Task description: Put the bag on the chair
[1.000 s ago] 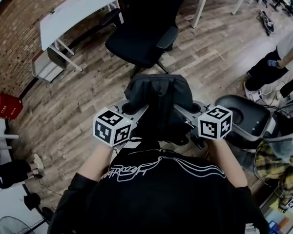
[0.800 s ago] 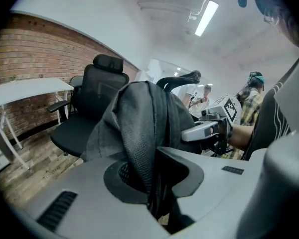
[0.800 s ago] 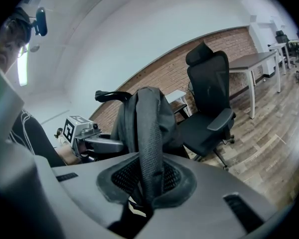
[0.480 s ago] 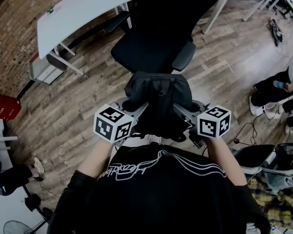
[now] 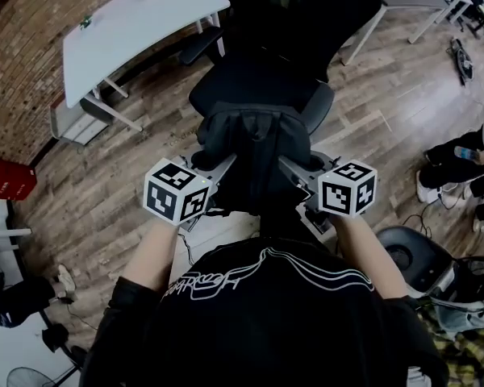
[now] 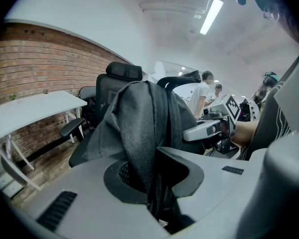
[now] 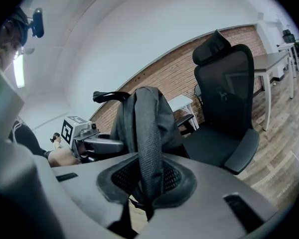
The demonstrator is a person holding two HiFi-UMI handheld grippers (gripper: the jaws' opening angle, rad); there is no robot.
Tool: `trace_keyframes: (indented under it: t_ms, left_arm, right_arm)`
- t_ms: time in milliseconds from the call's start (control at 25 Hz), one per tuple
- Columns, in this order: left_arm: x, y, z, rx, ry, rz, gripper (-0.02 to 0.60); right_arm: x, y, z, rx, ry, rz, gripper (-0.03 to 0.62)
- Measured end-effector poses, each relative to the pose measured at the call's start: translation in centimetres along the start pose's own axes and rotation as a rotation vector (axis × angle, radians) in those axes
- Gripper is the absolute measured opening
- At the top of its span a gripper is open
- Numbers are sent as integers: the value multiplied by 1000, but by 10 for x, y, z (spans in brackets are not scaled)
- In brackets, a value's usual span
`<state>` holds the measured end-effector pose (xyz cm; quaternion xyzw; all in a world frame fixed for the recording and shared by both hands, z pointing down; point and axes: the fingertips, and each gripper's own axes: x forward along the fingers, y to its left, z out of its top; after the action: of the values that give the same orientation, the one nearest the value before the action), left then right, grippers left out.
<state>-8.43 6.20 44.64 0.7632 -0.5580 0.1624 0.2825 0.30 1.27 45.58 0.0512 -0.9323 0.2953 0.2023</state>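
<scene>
Closer now: the person has stepped up to the chair. A moment ago its seat was out ahead. Now it sits just past the grippers, under the front of the bag.

Nearest are the two tools in the person's hands. The left gripper has its jaws squeezed on a strap of the bag. The right gripper pinches another strap the same way. The grip looks just as tight as before.

The bag hangs between them, up in the air, dark and floppy. Its far end is over the front edge of the seat. I cannot tell if it touches yet.

Past the chair stands a white table.

So the walk looks done. I think the bag now needs to go a bit forward and down onto the seat, and then both grippers can let go.
</scene>
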Motion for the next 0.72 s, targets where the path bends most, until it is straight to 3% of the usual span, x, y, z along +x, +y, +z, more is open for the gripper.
trace_keyframes:
  t_ms: [440, 720]
  left_arm:
    - [36, 83, 50, -43, 6, 39, 80]
    - [76, 149, 93, -42, 62, 38, 81]
  right_arm:
    - [66, -53, 70, 6, 19, 24, 57]
    - [114, -102, 120, 75, 14, 33, 57]
